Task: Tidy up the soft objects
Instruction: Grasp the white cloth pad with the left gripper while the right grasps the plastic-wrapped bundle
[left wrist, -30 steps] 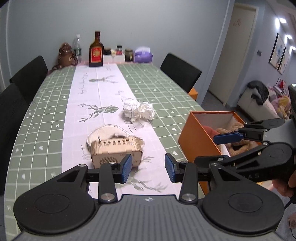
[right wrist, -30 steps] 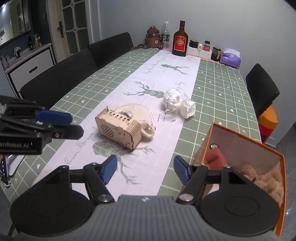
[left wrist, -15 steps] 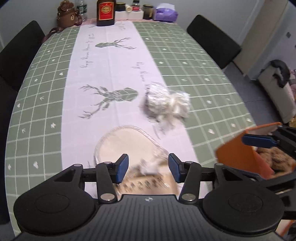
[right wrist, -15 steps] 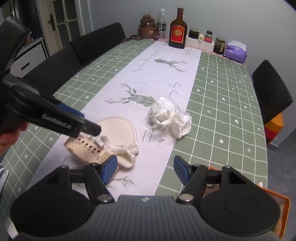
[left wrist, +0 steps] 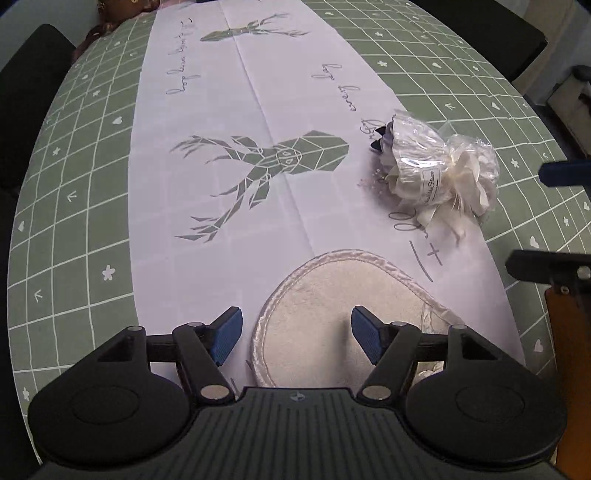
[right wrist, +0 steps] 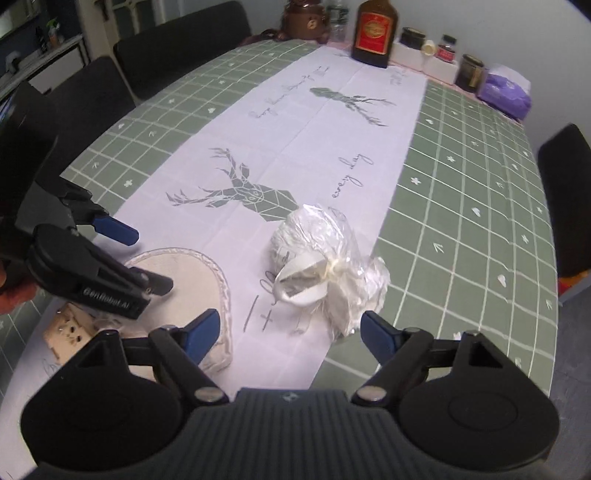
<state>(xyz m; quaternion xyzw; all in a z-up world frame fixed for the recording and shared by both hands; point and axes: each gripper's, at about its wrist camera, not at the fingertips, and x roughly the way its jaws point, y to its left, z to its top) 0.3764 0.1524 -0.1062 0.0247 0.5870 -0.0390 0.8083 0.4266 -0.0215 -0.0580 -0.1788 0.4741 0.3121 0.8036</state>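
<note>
A cream round fabric pad (left wrist: 340,306) lies on the white runner. My left gripper (left wrist: 296,332) hangs over its near part, jaws opening, pads clear of it. The right wrist view shows that left gripper (right wrist: 142,258) above the cream pad (right wrist: 192,273). A white soft bundle in clear wrap (right wrist: 328,269) sits just beyond my right gripper (right wrist: 290,332), whose jaws are opening with nothing pressed between them. In the left wrist view the bundle (left wrist: 436,173) lies to the right, near the right gripper's fingertips (left wrist: 554,173).
A wooden slotted box (right wrist: 70,328) rests beside the pad under the left gripper. An orange box's edge (left wrist: 565,350) shows at right. A bottle (right wrist: 373,33), jars and a purple pack (right wrist: 508,92) stand at the far end. Black chairs (right wrist: 181,37) line the table.
Both grippers have moved forward over the table and tipped downward, with jaws wider. The orange box has slid almost out of both views. The wooden box has dropped below the left wrist view.
</note>
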